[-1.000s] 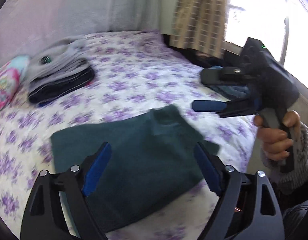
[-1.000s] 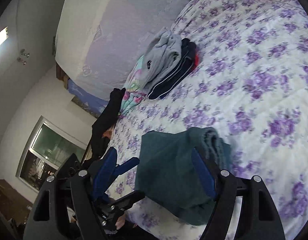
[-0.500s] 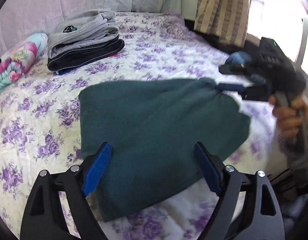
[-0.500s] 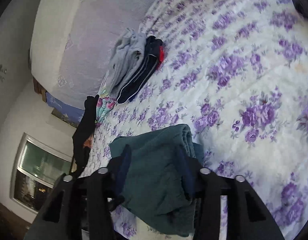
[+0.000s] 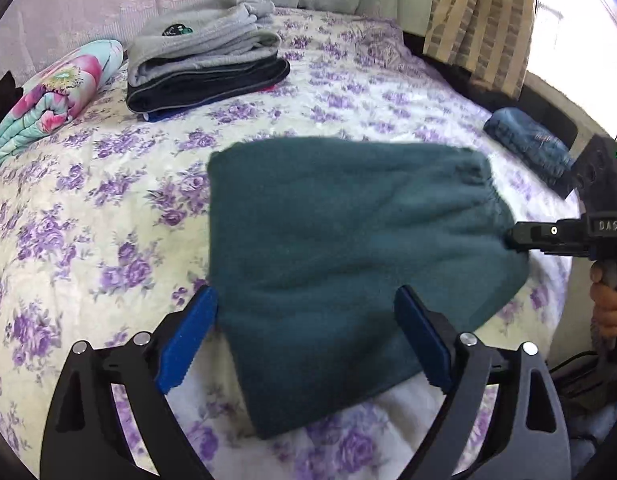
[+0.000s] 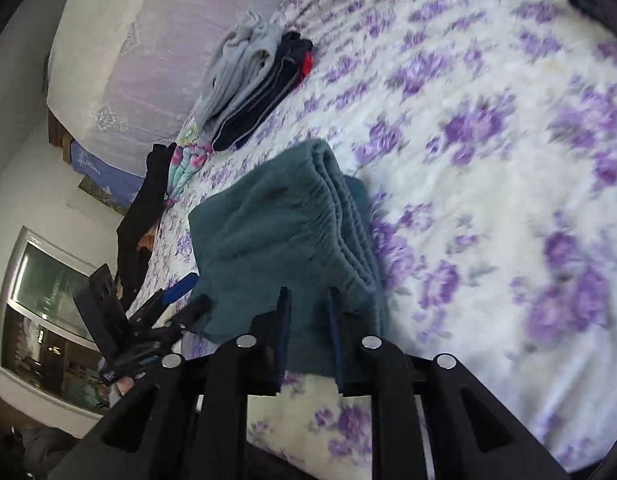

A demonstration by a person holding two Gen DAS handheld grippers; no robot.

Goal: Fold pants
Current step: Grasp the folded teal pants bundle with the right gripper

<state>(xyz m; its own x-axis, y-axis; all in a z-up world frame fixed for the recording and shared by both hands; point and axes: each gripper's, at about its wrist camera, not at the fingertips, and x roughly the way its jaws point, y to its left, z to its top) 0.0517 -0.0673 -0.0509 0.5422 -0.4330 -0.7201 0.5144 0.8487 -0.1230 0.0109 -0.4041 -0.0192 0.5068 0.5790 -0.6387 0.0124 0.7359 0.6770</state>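
Note:
The dark green fleece pants (image 5: 348, 240) lie folded on the floral bedspread (image 5: 88, 220); the elastic waistband edge shows in the right wrist view (image 6: 328, 216). My left gripper (image 5: 306, 336) is open, its blue pads straddling the near edge of the pants. My right gripper (image 6: 308, 312) is shut on the near right edge of the pants; it also shows in the left wrist view (image 5: 520, 238) at the right side of the fabric.
A stack of folded grey and dark clothes (image 5: 204, 60) sits at the back of the bed, with a rolled floral blanket (image 5: 48, 96) to its left. Folded blue jeans (image 5: 528, 144) lie at the right edge. A curtain (image 5: 476, 16) and window are behind.
My right gripper has come down onto the right edge of the pants and closed on it. The left gripper has moved closer over the pants, still open.

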